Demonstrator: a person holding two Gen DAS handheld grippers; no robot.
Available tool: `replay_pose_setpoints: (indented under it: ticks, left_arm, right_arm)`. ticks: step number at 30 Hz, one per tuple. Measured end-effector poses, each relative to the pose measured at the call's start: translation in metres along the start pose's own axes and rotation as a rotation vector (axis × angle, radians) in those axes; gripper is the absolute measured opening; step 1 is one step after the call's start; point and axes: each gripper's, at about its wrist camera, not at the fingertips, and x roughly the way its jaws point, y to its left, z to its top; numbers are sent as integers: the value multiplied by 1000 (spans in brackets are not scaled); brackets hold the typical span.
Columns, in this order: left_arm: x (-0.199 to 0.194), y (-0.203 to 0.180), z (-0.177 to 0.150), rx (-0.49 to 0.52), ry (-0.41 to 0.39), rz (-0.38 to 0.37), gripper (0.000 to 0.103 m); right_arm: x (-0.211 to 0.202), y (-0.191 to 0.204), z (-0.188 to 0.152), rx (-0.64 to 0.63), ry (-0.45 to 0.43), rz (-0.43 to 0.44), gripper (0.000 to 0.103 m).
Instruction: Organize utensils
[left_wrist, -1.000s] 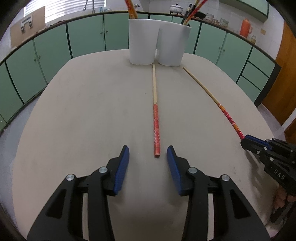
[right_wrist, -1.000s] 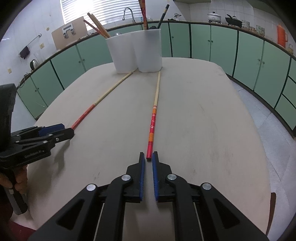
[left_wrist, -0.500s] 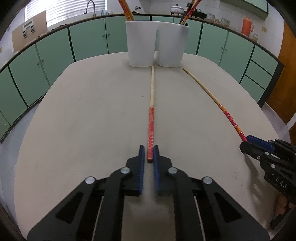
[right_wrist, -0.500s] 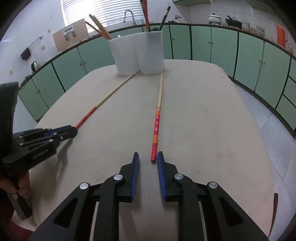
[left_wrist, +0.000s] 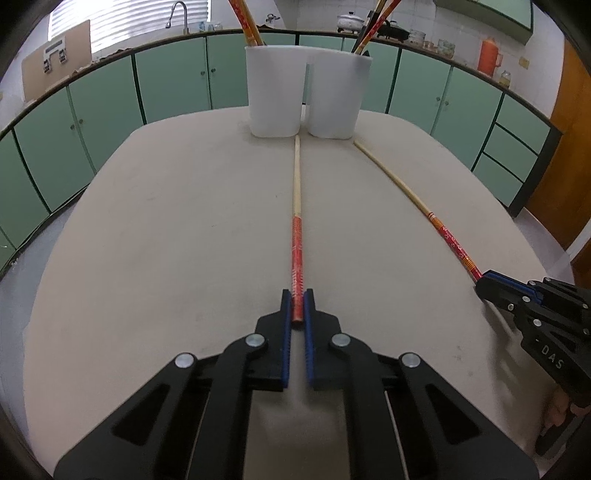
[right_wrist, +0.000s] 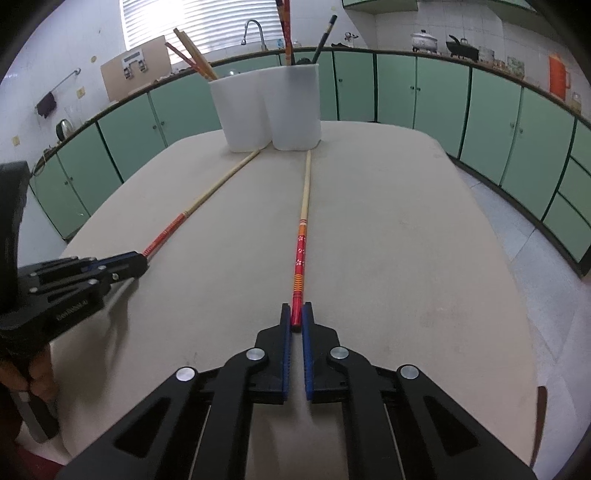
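Two long chopsticks with red ends lie on the beige table, pointing at a white two-part holder (left_wrist: 306, 99) at the far edge. My left gripper (left_wrist: 297, 301) is shut on the red end of the plain red chopstick (left_wrist: 297, 236). My right gripper (right_wrist: 296, 314) is shut on the red end of the orange-banded chopstick (right_wrist: 300, 254). Each gripper shows in the other's view: the right one (left_wrist: 487, 284) and the left one (right_wrist: 129, 264), each at a chopstick's end. The holder (right_wrist: 269, 107) has several chopsticks standing in it.
The table (left_wrist: 177, 229) is rounded, with its edge close on the left and right. Green cabinets (right_wrist: 443, 96) run around the room behind it. A wooden door (left_wrist: 576, 155) is at the far right.
My left gripper has closed from wide open onto the red chopstick end. My right gripper opened a little, moved forward and closed on the other chopstick's end.
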Motion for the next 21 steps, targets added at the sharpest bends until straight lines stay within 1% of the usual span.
replay_pose_setpoints:
  ticks: [3, 6, 11, 14, 18, 21]
  left_arm:
    - [-17, 1, 7, 33, -38, 20, 5]
    - [-42, 2, 18, 65, -96, 39, 5]
    - [-81, 5, 41, 86, -202, 54, 5]
    - [-103, 2, 58, 93, -266, 48, 5]
    - [-125, -2, 80, 109, -320, 29, 5]
    - [-138, -6, 97, 114, -355, 4, 5]
  right_arm:
    - [-12, -2, 6, -9, -18, 2, 6]
    - [-30, -6, 18, -19, -54, 2, 6]
    - [-66, -10, 46, -54, -145, -9, 6]
    - [-89, -11, 69, -86, -201, -8, 6]
    - [-111, -10, 100, -120, -260, -6, 6]
    - [-120, -10, 123, -140, -284, 20, 6]
